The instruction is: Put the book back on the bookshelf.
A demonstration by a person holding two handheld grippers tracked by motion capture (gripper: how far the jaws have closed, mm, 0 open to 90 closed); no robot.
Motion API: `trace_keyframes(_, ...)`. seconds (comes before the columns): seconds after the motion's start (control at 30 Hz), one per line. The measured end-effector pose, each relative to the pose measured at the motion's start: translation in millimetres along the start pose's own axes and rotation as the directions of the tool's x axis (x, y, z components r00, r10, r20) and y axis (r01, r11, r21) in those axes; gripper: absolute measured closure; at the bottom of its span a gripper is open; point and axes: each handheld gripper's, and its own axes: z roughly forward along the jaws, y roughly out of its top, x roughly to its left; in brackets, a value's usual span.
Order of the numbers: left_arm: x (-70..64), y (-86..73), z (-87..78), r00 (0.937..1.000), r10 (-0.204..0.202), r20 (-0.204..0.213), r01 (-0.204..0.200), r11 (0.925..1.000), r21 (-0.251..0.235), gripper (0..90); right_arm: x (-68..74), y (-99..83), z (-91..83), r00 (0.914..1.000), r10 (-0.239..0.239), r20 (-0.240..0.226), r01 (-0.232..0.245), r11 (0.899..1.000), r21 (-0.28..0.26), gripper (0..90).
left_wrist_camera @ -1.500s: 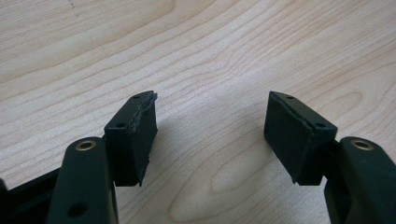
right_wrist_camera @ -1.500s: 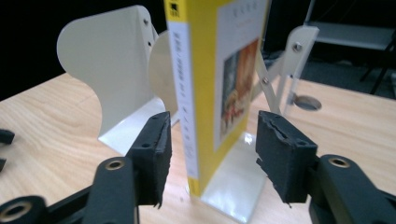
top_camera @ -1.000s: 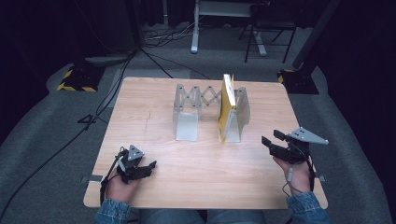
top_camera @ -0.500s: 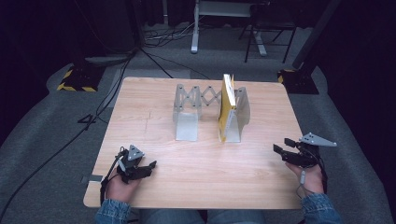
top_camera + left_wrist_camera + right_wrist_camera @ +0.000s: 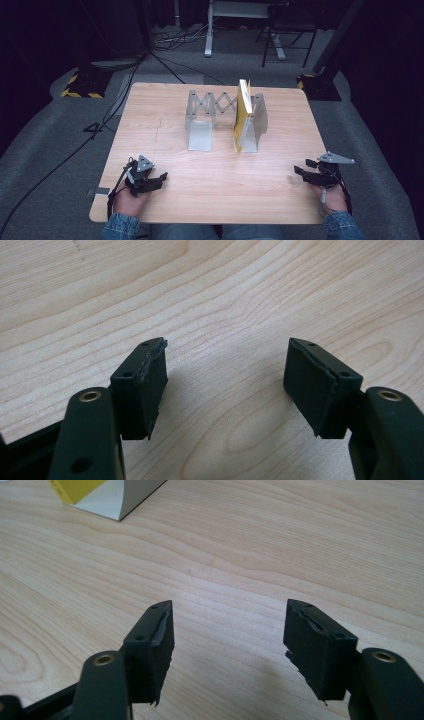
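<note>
The yellow book (image 5: 243,115) stands upright on edge in the right-hand end of a grey expanding rack (image 5: 225,120), at the middle of the far half of the wooden table (image 5: 210,190). The rack's scissor-link middle spans between its two end plates, and the left end plate stands bare. Nothing lies on the tabletop between the rack and either gripper. In the right gripper view a corner of the book and the rack's pale foot (image 5: 107,497) show at the upper left, well apart from the jaws. The left gripper (image 5: 161,178) rests low at the near left of the table, held in the left hand (image 5: 131,199), its jaws wide apart over bare wood with nothing between them. The right gripper (image 5: 300,168) sits at the near right edge, held in the right hand (image 5: 334,197) and pointing left across the table, its jaws likewise wide apart and holding nothing. Denim cuffs show at both wrists.
</note>
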Motion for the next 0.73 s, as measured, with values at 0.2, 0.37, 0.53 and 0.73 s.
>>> trace_keyframes(0.2, 0.2, 0.3, 0.0, 1.0000, 0.002, -0.002, -0.002, 1.0000, 0.002, 34.4, 3.4, -8.1, 4.4, 0.9994, -0.024, 0.026, 0.024, 1.000, -0.006, 37.4)
trace_keyframes(0.37, 0.2, 1.0, 0.8, 1.0000, 0.001, 0.001, -0.001, 1.0000, 0.001, 34.4, 7.9, -13.6, 7.4, 0.9985, -0.028, 0.047, 0.028, 1.000, 0.002, 38.1)
trace_keyframes(0.53, 0.1, 1.3, 1.3, 1.0000, 0.001, -0.001, -0.001, 1.0000, -0.001, 34.3, 9.8, -11.9, 11.5, 0.9988, -0.035, 0.035, 0.034, 0.999, 0.036, 30.6)
trace_keyframes(0.73, -0.3, 2.3, 2.1, 1.0000, 0.001, -0.001, -0.001, 1.0000, 0.002, 34.4, 12.1, -10.5, 15.1, 0.9972, -0.007, 0.075, 0.003, 0.998, 0.057, 15.1)
